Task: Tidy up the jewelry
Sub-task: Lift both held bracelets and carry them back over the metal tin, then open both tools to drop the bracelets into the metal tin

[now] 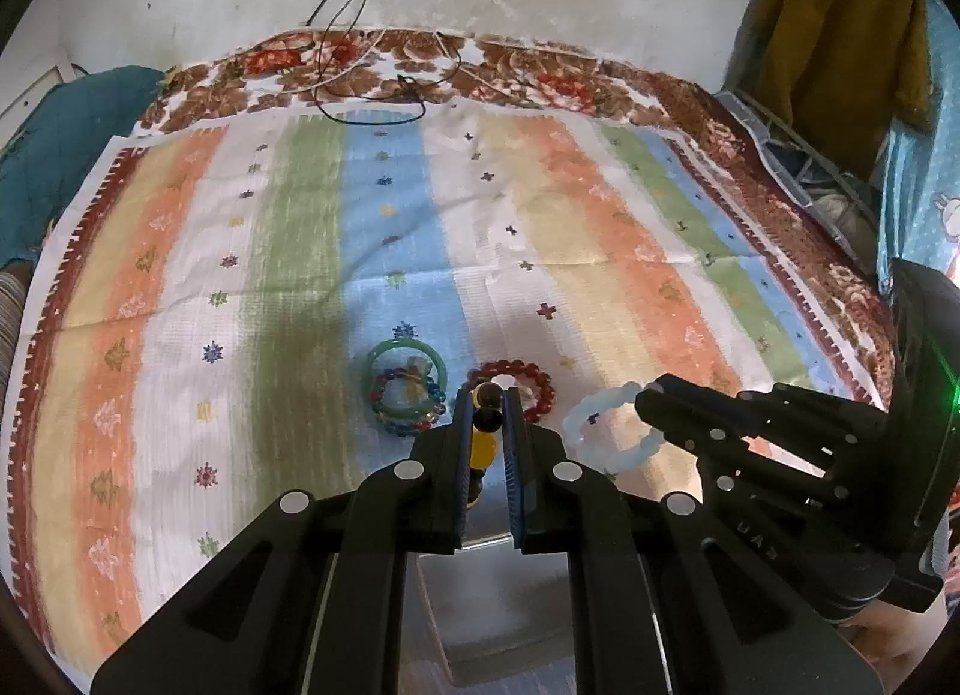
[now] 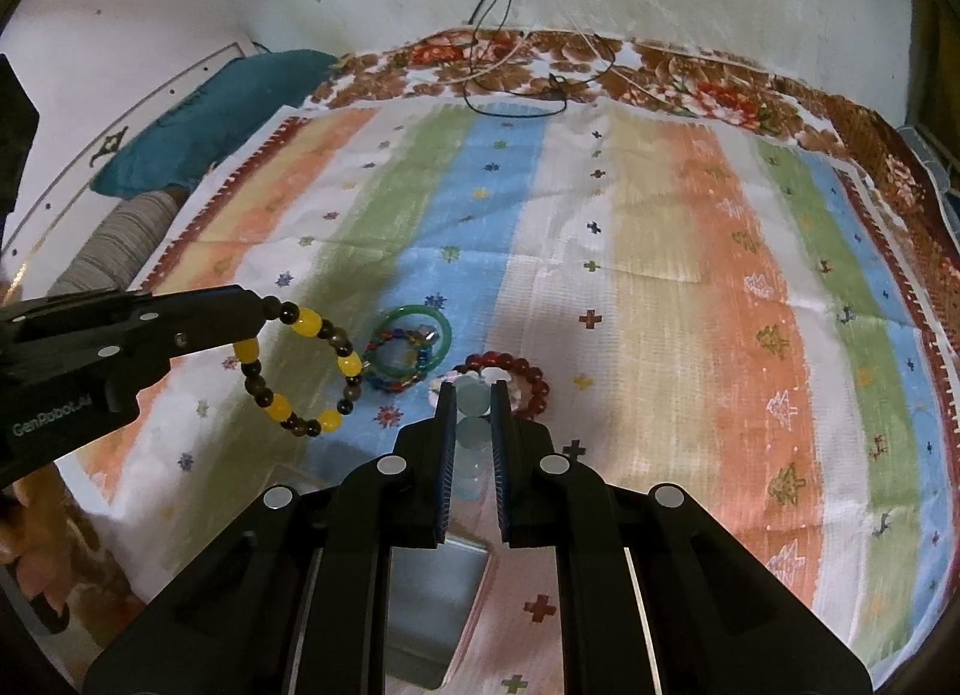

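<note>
My left gripper [image 1: 486, 407] is shut on a yellow-and-dark beaded bracelet [image 1: 483, 443]; the right wrist view shows that bracelet [image 2: 300, 371] hanging from it [image 2: 267, 308] above the cloth. My right gripper [image 2: 471, 395] is shut on a pale blue beaded bracelet [image 2: 471, 431], which also shows in the left wrist view [image 1: 606, 425] at the right gripper [image 1: 645, 398]. On the striped cloth lie a green bangle [image 1: 408, 377] with a multicoloured bead bracelet [image 1: 408, 404] inside it, and a red bead bracelet [image 1: 528, 383].
The striped cloth [image 1: 300, 275] covers a bed with a floral blanket [image 1: 540, 71]. Black cables [image 1: 372, 95] lie at the far edge. A teal pillow [image 2: 216, 113] is at the left. A grey box [image 2: 438, 605] sits below my right gripper. Clothes hang at the far right [image 1: 840, 35].
</note>
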`<act>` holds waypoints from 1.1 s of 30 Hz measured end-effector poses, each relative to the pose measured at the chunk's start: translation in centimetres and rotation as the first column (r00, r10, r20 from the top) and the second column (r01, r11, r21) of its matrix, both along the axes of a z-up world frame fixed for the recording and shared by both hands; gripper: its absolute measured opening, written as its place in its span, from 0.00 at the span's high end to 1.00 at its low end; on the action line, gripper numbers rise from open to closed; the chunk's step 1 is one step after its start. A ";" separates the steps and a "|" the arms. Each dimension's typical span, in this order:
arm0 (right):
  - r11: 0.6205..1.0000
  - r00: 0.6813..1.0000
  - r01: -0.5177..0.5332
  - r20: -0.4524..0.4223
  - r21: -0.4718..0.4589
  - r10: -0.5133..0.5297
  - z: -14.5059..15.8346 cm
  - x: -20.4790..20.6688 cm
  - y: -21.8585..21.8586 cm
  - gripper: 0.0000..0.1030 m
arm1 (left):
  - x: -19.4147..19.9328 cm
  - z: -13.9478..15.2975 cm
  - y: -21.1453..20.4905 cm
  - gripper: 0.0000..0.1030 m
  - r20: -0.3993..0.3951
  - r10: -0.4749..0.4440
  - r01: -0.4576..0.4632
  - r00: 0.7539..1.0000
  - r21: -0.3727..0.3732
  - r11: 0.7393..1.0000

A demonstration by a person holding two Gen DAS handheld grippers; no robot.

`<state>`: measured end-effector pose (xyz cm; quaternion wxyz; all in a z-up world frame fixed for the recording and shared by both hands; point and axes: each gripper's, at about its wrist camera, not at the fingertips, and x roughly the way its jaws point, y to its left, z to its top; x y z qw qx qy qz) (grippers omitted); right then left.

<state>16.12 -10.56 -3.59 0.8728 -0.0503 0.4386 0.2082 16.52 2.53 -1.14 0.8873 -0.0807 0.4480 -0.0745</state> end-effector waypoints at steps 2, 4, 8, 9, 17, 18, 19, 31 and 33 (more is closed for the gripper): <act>1.000 1.000 -0.004 -0.002 0.015 0.004 0.2 -0.4 -0.1 0.88 | -0.6 0.3 0.0 0.91 0.010 0.000 0.000 1.000 -0.003 1.000; 1.000 1.000 -0.008 0.012 0.012 0.008 0.4 -0.9 -0.1 0.88 | -1.0 0.4 -0.2 0.91 0.015 -0.003 0.003 1.000 -0.001 1.000; 1.000 0.999 -0.016 0.030 0.011 0.016 0.7 -1.8 -0.2 0.88 | -2.0 0.7 -0.3 0.91 0.025 -0.011 0.011 1.000 0.003 1.000; 1.000 0.999 -0.019 0.032 0.010 0.019 0.8 -2.0 -0.2 0.88 | -2.2 0.7 -0.4 0.91 0.027 -0.012 0.012 1.000 0.003 1.000; 0.999 0.998 -0.049 0.042 0.012 0.049 0.9 -3.8 -0.2 0.88 | -4.6 1.2 -0.9 0.91 0.055 -0.031 0.030 0.998 0.006 1.000; 0.999 0.998 -0.053 0.044 0.012 0.052 0.9 -4.0 -0.2 0.88 | -4.9 1.3 -0.9 0.91 0.058 -0.032 0.032 0.998 0.004 0.999; 0.998 0.998 -0.055 0.045 0.012 0.055 1.0 -4.3 -0.2 0.88 | -5.2 1.3 -1.0 0.91 0.061 -0.033 0.033 0.998 0.002 0.999; 0.997 0.996 -0.079 0.031 0.017 0.079 0.5 -6.7 -0.3 0.88 | -8.1 1.1 -1.4 0.91 0.064 -0.055 0.056 0.996 -0.015 0.998; 0.997 0.997 -0.080 0.022 0.022 0.080 0.4 -7.0 -0.4 0.88 | -8.5 0.9 -1.5 0.91 0.058 -0.057 0.058 0.997 -0.015 0.998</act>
